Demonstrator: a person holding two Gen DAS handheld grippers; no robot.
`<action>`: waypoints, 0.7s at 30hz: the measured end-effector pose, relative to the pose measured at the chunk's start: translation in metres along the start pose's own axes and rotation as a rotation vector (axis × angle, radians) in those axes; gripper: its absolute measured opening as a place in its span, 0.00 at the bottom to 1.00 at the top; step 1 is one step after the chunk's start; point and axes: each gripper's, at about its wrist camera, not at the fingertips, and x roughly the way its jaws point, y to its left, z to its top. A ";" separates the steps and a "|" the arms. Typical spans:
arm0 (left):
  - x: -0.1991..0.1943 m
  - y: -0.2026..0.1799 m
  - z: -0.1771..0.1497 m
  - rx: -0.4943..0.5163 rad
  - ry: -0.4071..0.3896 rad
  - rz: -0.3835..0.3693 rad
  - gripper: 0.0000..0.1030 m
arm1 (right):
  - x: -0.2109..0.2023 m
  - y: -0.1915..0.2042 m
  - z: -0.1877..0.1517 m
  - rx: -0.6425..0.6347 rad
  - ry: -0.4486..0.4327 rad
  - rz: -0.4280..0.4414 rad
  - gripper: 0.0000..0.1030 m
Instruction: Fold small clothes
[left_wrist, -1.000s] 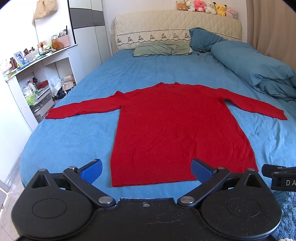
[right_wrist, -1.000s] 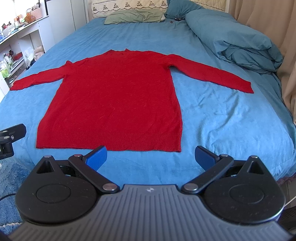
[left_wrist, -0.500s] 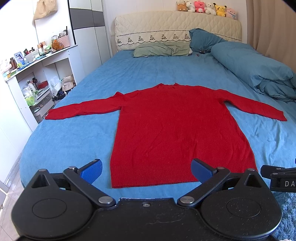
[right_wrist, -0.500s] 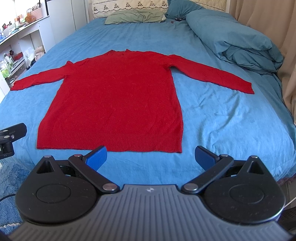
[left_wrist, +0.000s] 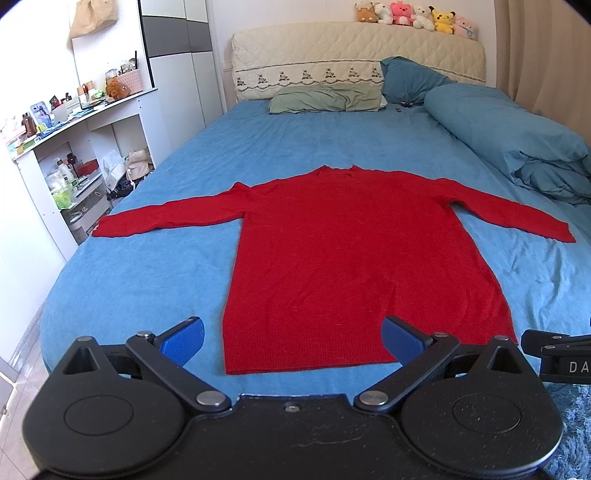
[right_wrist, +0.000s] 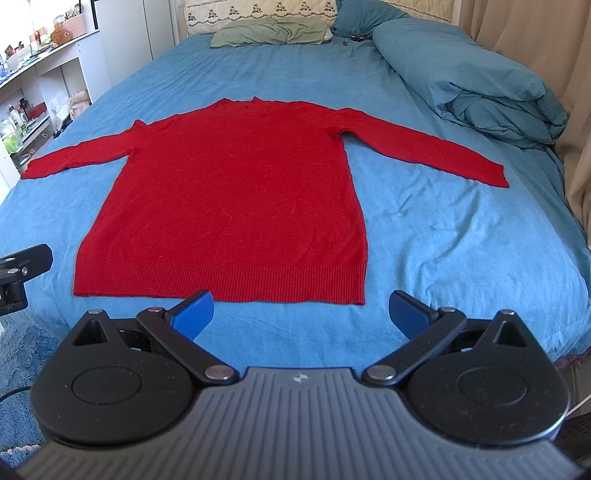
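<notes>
A red long-sleeved sweater (left_wrist: 351, 254) (right_wrist: 229, 199) lies flat on the blue bed sheet (left_wrist: 147, 269) (right_wrist: 461, 236), sleeves spread to both sides, ribbed hem toward me. My left gripper (left_wrist: 293, 339) hovers open just short of the hem's left half, blue pads wide apart with nothing between them. My right gripper (right_wrist: 301, 312) is open too, in front of the hem's right half. Each gripper's body edge shows at the side of the other's view.
A rolled teal duvet (left_wrist: 517, 147) (right_wrist: 480, 81) lies along the bed's right side. Pillows (left_wrist: 325, 99) and a headboard with plush toys (left_wrist: 410, 16) are at the far end. White cluttered shelves (left_wrist: 66, 147) stand left of the bed. A blue shaggy rug (right_wrist: 18, 354) covers the floor below.
Both grippers have drifted slightly; the sweater's hem sits a little lower and nearer in both views. The sweater itself has not moved and both grippers stay open.
</notes>
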 end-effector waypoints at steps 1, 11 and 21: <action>0.000 -0.001 0.000 0.000 0.000 0.000 1.00 | 0.001 0.000 0.000 0.001 0.001 0.001 1.00; 0.007 -0.008 0.035 0.009 -0.036 -0.012 1.00 | 0.000 -0.030 0.037 0.020 -0.064 -0.016 1.00; 0.082 -0.058 0.168 0.065 -0.195 -0.092 1.00 | 0.061 -0.141 0.117 0.229 -0.151 -0.142 1.00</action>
